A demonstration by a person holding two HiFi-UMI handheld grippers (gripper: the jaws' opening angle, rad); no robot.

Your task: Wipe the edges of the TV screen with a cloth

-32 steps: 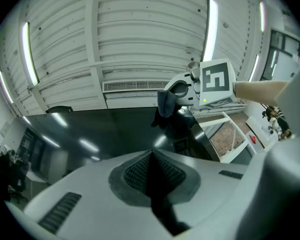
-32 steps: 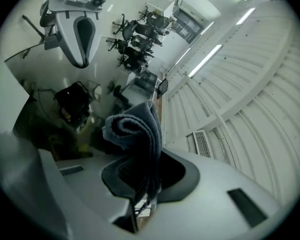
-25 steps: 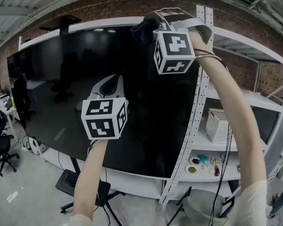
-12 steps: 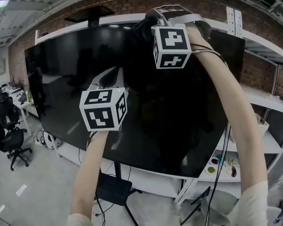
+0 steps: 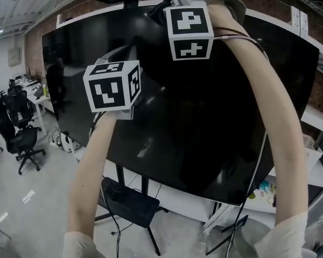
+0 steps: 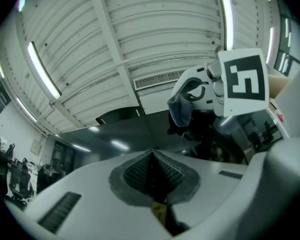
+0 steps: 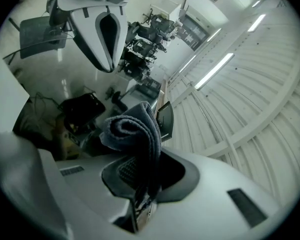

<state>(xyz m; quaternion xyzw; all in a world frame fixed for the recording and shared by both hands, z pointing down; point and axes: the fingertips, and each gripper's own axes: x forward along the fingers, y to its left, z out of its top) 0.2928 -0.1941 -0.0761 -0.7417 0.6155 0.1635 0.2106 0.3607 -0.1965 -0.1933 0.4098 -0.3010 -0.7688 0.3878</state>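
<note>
A big black TV screen (image 5: 204,122) fills the head view. At its top edge my right gripper (image 5: 169,1) is shut on a folded blue-grey cloth (image 5: 156,12), and the cloth sits against the top bezel. In the right gripper view the cloth (image 7: 135,129) stands up from between the shut jaws of the right gripper (image 7: 142,176). My left gripper (image 5: 124,55) hovers lower and to the left, in front of the screen. The left gripper (image 6: 152,156) is shut with nothing in it, and from it I see the cloth (image 6: 180,109) above.
A white shelving rack with a white basket (image 5: 312,144) stands to the right of the TV. Black office chairs (image 5: 21,138) and desks are at the left. The TV stand's dark base (image 5: 129,203) and cables lie on the floor below.
The right gripper has slid the cloth leftward along the TV's top edge, away from the top right corner. The left gripper moved up and left with it.
</note>
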